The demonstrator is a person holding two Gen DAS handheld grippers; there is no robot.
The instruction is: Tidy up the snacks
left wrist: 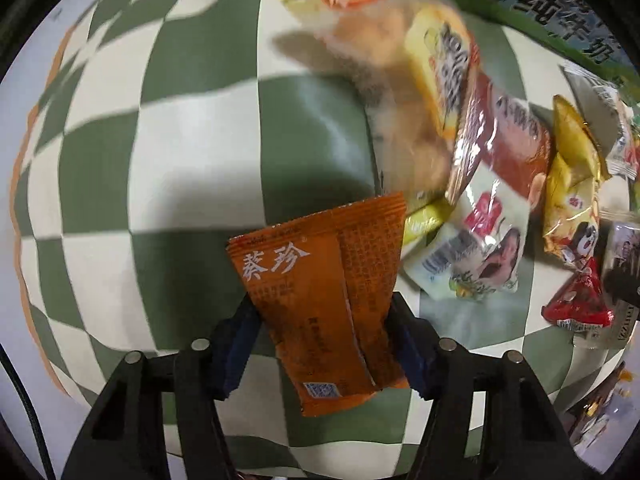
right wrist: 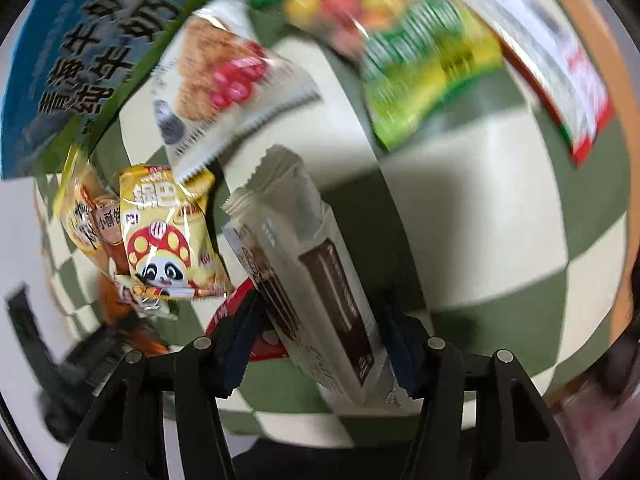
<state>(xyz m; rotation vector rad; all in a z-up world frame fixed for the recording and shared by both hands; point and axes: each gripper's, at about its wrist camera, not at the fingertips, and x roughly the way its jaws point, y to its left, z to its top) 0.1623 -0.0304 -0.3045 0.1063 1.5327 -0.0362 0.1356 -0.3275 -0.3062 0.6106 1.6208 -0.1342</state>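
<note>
We see our left gripper (left wrist: 324, 344) with its jaws closed on an orange sachet (left wrist: 324, 300), pinched at its lower half by the blue pads (left wrist: 236, 352); the sachet stands upright above the checked cloth (left wrist: 160, 160) that covers the worktop, its white characters facing the camera. To its right lies a loose heap of snacks: a long clear pack of biscuits (left wrist: 384, 92) with a yellow end, a brown pack (left wrist: 516, 140) across it, a pale packet with a woman's face (left wrist: 480, 256) just beside the sachet's upper corner, a yellow panda bag (left wrist: 572, 208) and a small red packet (left wrist: 580, 300) near the right edge. A blue-green milk carton (left wrist: 560, 4) runs along the top right.

In the right wrist view, our right gripper (right wrist: 320, 344) has its jaws clamped on a white bar with a brown panel (right wrist: 320, 292), held tilted, its crimped end pointing up and left. A red packet (right wrist: 240, 320) sits behind the left pad, touching the bar. Left of the bar we see the yellow panda bag (right wrist: 172, 240) leaning on other small packs, a white packet with red berries (right wrist: 228, 80) above it, and the milk carton (right wrist: 88, 60) at the upper left. Farther off, blurred, lie a green-yellow bag (right wrist: 424, 76) and a white-red bag (right wrist: 560, 80). At the lower left an orange shape and dark frame are too blurred to identify.
</note>
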